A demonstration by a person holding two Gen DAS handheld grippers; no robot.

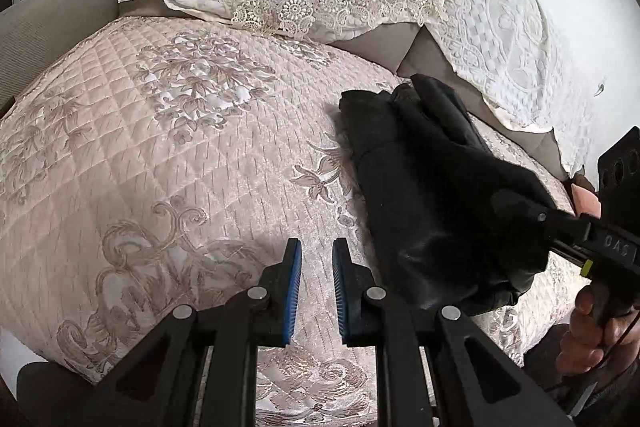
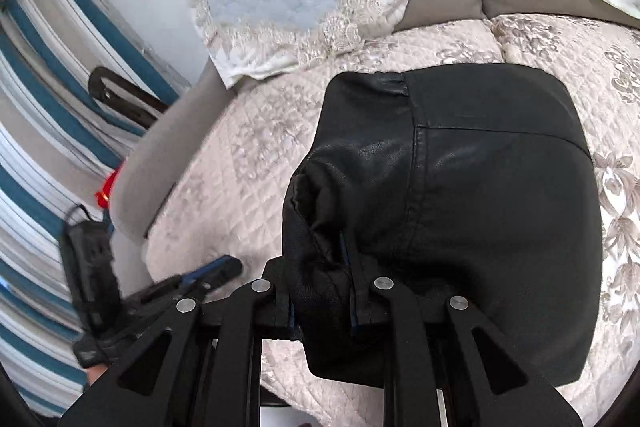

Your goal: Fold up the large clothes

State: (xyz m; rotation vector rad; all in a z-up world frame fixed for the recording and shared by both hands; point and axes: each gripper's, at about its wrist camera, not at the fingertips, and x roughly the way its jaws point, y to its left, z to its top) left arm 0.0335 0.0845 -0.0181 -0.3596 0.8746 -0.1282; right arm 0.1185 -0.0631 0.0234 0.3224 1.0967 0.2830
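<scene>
Black left gripper (image 1: 317,291) with blue-padded jaws, silver pivot screws; bare-skinned right hand (image 1: 596,339).

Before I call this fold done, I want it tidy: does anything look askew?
Yes. The black jacket lies mostly folded on the quilt, but its near left corner is bunched up, pinched in the right hand-held gripper. The left hand-held gripper hangs open, holding nothing.

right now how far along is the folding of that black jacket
Mostly done, it seems: the black leather jacket already lies as a compact folded bundle on the pink quilted sofa cover. In hand: the right tongs grip a bunched edge at the bundle's near end. The left tongs are open and empty over the cover. Left: probably settling that last edge, then letting go.
</scene>
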